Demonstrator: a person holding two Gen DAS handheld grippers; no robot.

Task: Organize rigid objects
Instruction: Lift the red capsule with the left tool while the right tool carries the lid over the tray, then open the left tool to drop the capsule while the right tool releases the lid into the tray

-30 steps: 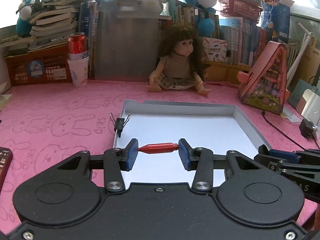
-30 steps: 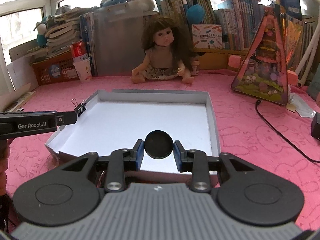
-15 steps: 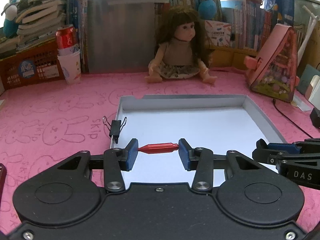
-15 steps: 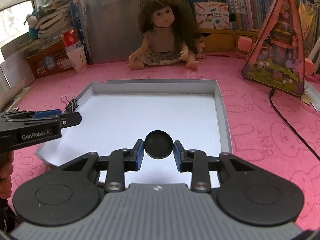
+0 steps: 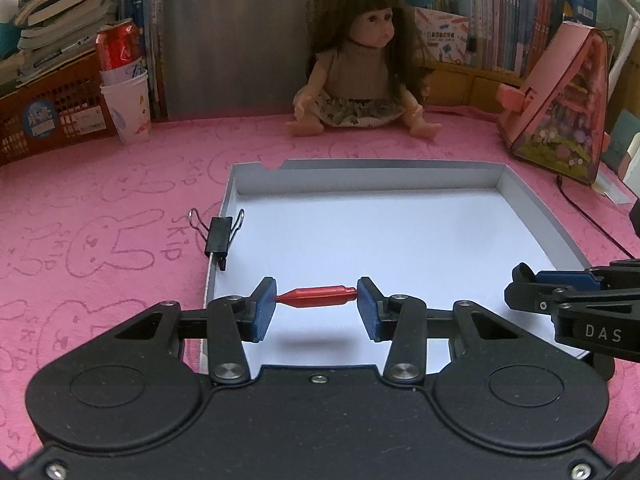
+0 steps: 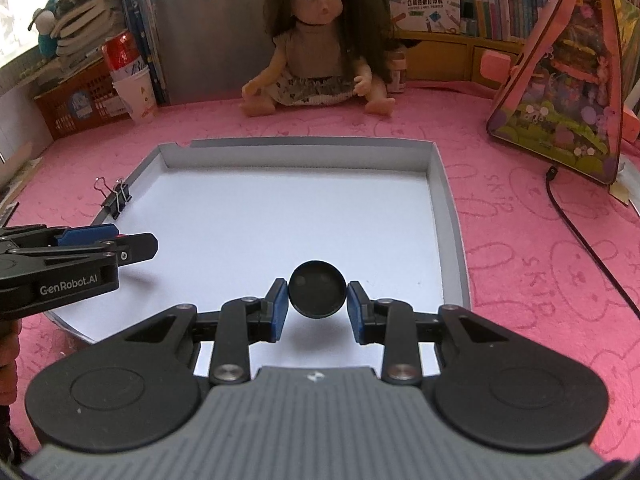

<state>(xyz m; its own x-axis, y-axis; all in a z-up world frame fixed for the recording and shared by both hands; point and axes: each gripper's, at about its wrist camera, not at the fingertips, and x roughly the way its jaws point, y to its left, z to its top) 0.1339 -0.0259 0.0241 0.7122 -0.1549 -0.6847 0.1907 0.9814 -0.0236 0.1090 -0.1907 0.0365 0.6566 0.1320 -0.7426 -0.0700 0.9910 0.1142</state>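
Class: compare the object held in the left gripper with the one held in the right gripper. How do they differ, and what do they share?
Colour: the red piece in the left gripper is bright red; the black disc in the right gripper is black.
Shape: the red piece is slim and tapered; the black disc is round.
Grip: the red piece is pinched end to end; the black disc by its rim.
Shared: both hang clamped above the white tray.

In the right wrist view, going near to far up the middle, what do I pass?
Right gripper holding the black disc → white tray floor → tray's far wall → pink mat → doll.
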